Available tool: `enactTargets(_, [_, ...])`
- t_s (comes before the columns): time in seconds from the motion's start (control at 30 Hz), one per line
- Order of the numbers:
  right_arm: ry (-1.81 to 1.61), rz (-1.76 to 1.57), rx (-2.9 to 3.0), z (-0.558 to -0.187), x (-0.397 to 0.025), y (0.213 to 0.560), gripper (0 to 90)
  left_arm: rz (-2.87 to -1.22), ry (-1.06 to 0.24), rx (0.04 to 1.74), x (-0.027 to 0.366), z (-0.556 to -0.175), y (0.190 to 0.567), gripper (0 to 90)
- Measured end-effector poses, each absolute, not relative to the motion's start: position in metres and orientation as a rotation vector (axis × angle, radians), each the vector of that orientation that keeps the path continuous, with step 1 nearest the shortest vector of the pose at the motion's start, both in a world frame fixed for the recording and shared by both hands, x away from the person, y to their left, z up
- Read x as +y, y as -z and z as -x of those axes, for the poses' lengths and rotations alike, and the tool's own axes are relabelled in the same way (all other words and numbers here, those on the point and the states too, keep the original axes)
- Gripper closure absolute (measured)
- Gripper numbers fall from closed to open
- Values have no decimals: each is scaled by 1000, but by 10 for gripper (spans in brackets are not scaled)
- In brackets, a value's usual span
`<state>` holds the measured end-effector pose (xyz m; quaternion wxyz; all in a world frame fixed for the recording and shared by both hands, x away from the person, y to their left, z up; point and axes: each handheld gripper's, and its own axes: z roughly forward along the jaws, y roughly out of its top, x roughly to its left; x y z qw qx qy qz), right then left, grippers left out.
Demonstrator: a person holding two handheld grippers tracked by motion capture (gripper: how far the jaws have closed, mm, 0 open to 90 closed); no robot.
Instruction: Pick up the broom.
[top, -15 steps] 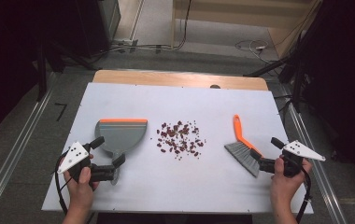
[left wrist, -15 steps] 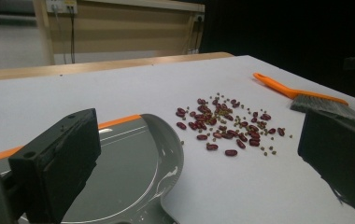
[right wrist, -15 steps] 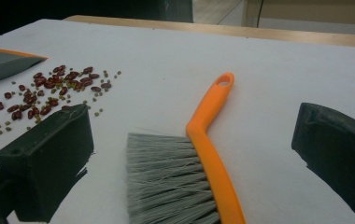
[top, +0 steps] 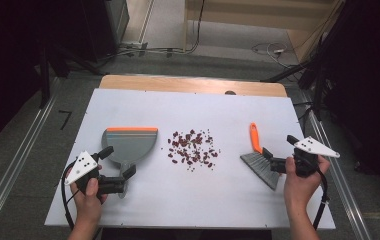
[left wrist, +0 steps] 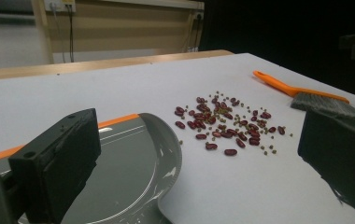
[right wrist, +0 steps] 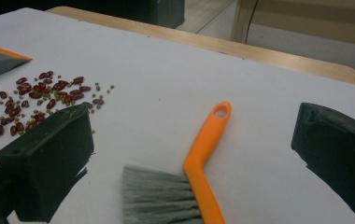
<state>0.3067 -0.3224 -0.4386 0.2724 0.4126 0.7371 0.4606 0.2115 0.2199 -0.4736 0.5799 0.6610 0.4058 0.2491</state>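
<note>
Holding my left gripper (top: 118, 161) jaws apart around dustpan (top: 130, 143) handle, not clamping. My right gripper (top: 284, 154) gaping over brush (top: 259, 161) head. Beans (top: 193, 149) lying scattered between dustpan and brush.

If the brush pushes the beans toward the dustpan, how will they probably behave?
The beans lie loose in a scattered pile of red ones and tiny greenish ones, so they will probably spread rather than move together. Being small and rounded on the smooth white table, some may roll past the brush. The tiniest could slip through its bristles.
</note>
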Motion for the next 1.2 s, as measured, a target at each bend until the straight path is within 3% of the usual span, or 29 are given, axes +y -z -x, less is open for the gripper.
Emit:
enactTargets(0.23, [-1217, -1188, 2099, -342, -315, 432, 37, -1561, -576, 941, 219, -212, 474, 0])
enactTargets(0.3, [-1197, -1222, 2122, -352, -315, 432, 84, -1560, -576, 942, 219, -212, 474, 0])
enactTargets(0.37, [-1126, -1283, 2134, -363, -313, 433, 232, -1561, -574, 941, 219, -212, 475, 0])
enactTargets(0.43, [-1102, -1296, 2135, -366, -312, 434, 263, -1564, -573, 939, 219, -213, 475, 0])
enactTargets(0.47, [-1081, -1337, 2158, -372, -310, 436, 338, -1566, -574, 940, 219, -213, 475, 0])
enactTargets(0.7, [-838, -1410, 2204, -380, -295, 452, 482, -1575, -570, 931, 216, -212, 474, 0])
enactTargets(0.9, [-861, -1562, 2234, -381, -295, 462, 568, -1579, -569, 931, 217, -212, 474, 0])
enactTargets(1.2, [-694, -1582, 2249, -385, -285, 477, 588, -1586, -570, 931, 215, -213, 475, 0])
